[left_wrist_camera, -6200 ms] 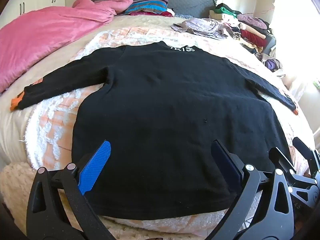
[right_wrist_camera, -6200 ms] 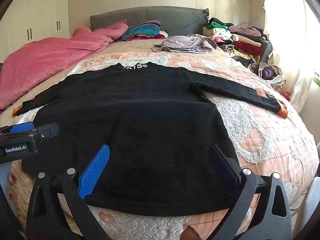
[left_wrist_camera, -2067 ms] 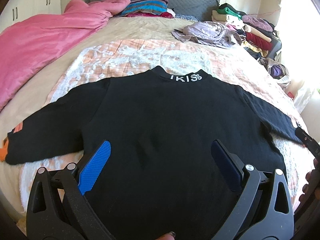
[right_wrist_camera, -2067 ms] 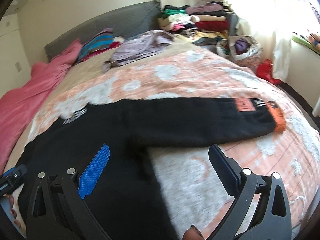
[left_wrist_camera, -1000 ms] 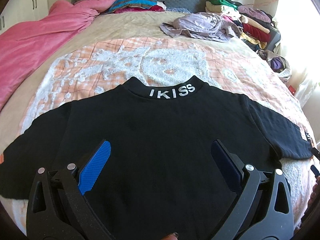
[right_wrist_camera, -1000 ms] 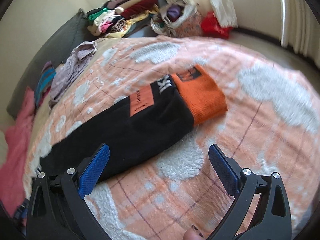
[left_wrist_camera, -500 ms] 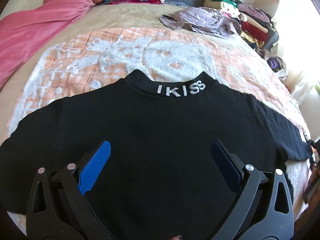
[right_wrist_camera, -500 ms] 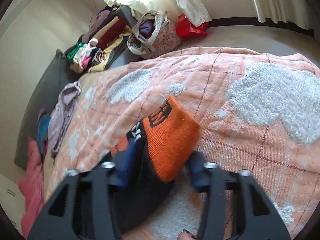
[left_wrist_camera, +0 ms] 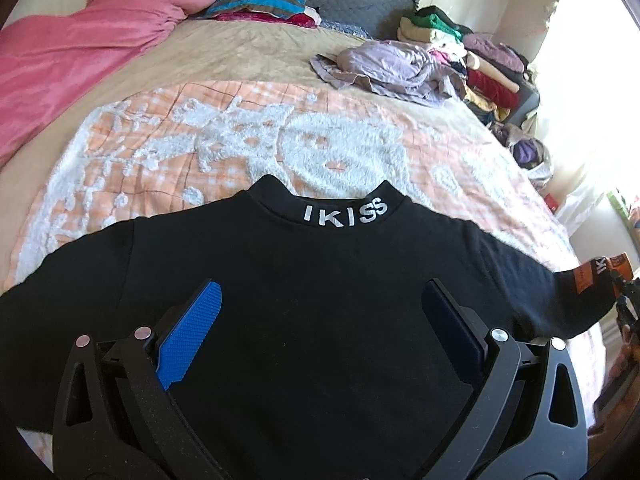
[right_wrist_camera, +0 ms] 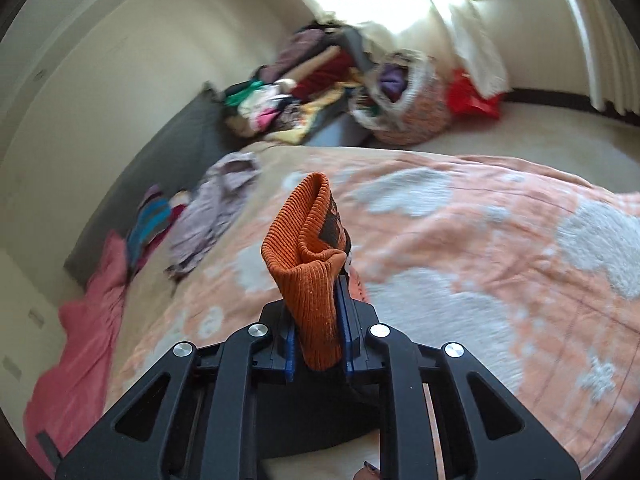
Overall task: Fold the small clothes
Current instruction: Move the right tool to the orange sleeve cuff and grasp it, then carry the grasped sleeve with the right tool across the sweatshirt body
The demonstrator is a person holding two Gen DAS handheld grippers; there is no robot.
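A black sweater [left_wrist_camera: 320, 300] lies flat on the orange-and-white blanket [left_wrist_camera: 224, 136] covering the bed, its collar marked IKISS. The left gripper [left_wrist_camera: 320, 328] hovers over its chest with jaws spread wide, holding nothing. The right gripper [right_wrist_camera: 318, 332] is clamped on the sweater's orange cuff [right_wrist_camera: 308, 264], which stands up between the jaws. Farther up the bed are a pink quilt [left_wrist_camera: 72, 56], a crumpled lilac garment [left_wrist_camera: 384, 68] and a pile of clothes [left_wrist_camera: 480, 68] near the window.
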